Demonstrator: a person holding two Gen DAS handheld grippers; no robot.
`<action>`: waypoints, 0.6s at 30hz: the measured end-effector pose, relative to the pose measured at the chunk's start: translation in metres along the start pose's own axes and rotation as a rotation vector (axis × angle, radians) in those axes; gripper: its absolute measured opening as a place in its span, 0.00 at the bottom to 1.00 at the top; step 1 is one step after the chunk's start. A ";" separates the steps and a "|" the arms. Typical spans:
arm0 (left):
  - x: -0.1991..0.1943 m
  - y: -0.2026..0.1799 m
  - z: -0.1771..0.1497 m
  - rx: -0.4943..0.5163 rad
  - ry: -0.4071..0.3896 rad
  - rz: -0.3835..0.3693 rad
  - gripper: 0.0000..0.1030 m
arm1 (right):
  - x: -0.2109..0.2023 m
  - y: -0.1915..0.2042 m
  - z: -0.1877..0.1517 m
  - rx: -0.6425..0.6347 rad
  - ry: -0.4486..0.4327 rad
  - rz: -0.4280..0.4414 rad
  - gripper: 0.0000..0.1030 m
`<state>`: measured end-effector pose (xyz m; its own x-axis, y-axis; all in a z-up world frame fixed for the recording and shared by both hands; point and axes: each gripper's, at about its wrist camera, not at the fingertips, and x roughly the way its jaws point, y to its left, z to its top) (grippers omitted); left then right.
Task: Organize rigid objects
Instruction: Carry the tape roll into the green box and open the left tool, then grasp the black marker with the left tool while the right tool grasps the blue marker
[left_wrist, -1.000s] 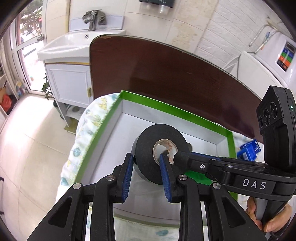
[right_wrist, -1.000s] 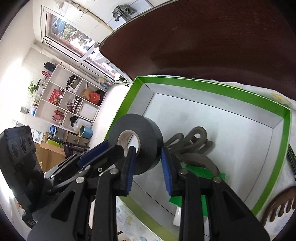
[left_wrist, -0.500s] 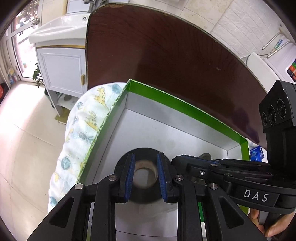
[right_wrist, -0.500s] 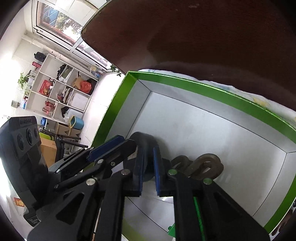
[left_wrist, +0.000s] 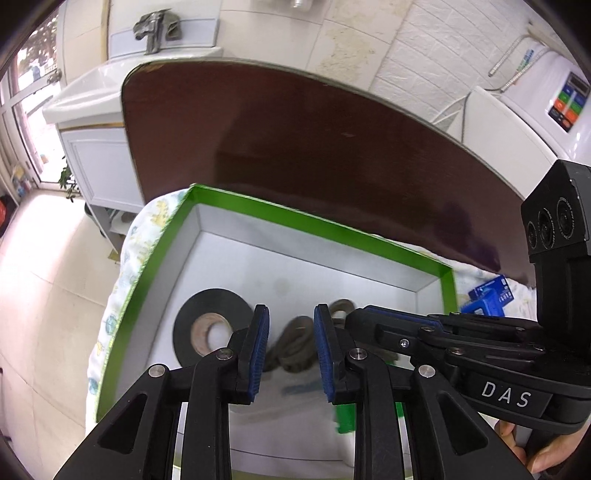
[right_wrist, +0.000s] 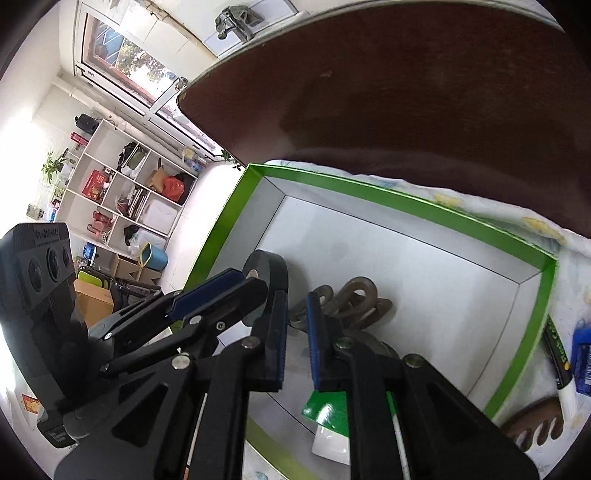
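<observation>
A black tape roll (left_wrist: 212, 325) lies flat on the white floor of a green-rimmed box (left_wrist: 306, 221), near its left wall. My left gripper (left_wrist: 290, 314) hovers just right of the roll, its jaws opening with nothing between them. Under and beyond its pads sits a heap of brown metal chain links (left_wrist: 295, 332). In the right wrist view, my right gripper (right_wrist: 297, 299) is shut and empty above the chain links (right_wrist: 354, 299). The tape roll (right_wrist: 266, 273) shows behind the left gripper (right_wrist: 236, 286). The right gripper (left_wrist: 360, 319) reaches in from the right.
A green and white item (right_wrist: 328, 410) lies at the box's (right_wrist: 406, 201) near edge. Outside the right wall, on a patterned cloth (left_wrist: 147, 236), are a marker (right_wrist: 557, 350), a blue packet (right_wrist: 581, 354) and a brown comb-like piece (right_wrist: 535, 424). A dark brown tabletop (left_wrist: 332, 147) stretches behind.
The tape roll, held up between both grippers a second ago, now lies flat in the box. Both grippers have let go and shifted right of it. The right jaws have closed.
</observation>
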<state>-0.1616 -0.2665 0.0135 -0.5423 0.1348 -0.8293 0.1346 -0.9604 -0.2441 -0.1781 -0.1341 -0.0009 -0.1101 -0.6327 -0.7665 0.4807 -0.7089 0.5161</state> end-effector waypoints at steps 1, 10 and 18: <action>-0.003 -0.007 -0.001 0.008 -0.003 0.000 0.28 | -0.006 -0.002 -0.002 0.001 -0.010 -0.004 0.12; -0.018 -0.080 0.000 0.091 -0.039 -0.008 0.46 | -0.080 -0.054 -0.029 0.090 -0.125 -0.035 0.12; 0.000 -0.167 -0.009 0.212 -0.005 -0.027 0.46 | -0.155 -0.131 -0.069 0.228 -0.253 -0.104 0.13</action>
<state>-0.1769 -0.1038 0.0495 -0.5472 0.1608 -0.8214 -0.0578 -0.9863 -0.1546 -0.1640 0.0783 0.0246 -0.3742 -0.5906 -0.7149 0.2521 -0.8067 0.5345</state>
